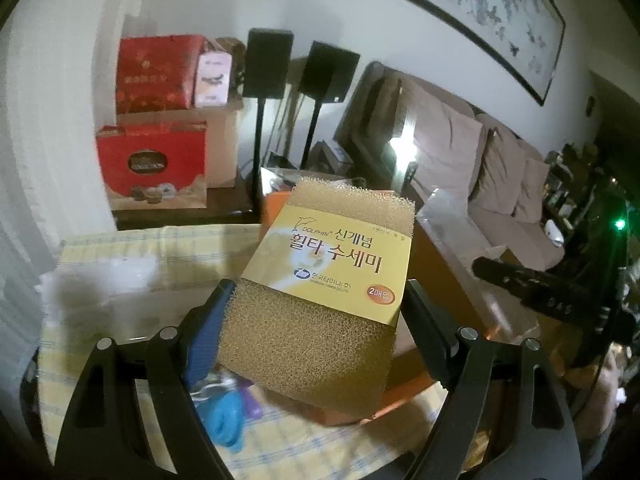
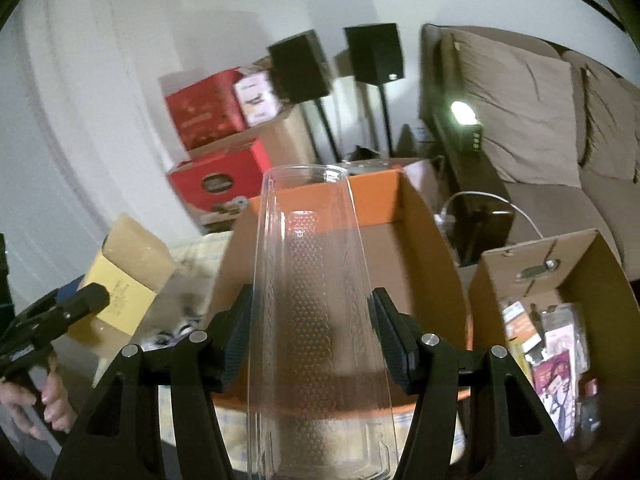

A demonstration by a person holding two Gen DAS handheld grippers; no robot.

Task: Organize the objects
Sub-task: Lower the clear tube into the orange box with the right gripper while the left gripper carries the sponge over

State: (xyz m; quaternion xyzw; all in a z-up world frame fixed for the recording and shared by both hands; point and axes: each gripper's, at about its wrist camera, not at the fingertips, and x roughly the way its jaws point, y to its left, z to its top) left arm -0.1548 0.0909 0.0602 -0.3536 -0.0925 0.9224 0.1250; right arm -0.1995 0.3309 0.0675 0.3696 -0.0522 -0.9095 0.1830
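One sponge pack (image 1: 316,292), yellow-banded, fills the centre of the left wrist view, clamped between the two fingers of the left hand-held gripper (image 1: 316,300) above the checked cloth of the bench (image 1: 120,256). One clear plastic cup (image 2: 316,300) stands in the centre of the right wrist view, gripped at its sides by the right hand-held gripper (image 2: 316,320), over one orange-rimmed cardboard box (image 2: 424,240). A second open box (image 2: 520,260) sits at lower right, holding packets. Two black speakers (image 2: 300,66) on stands occupy the upper middle, two red boxes (image 1: 154,74) the upper left.
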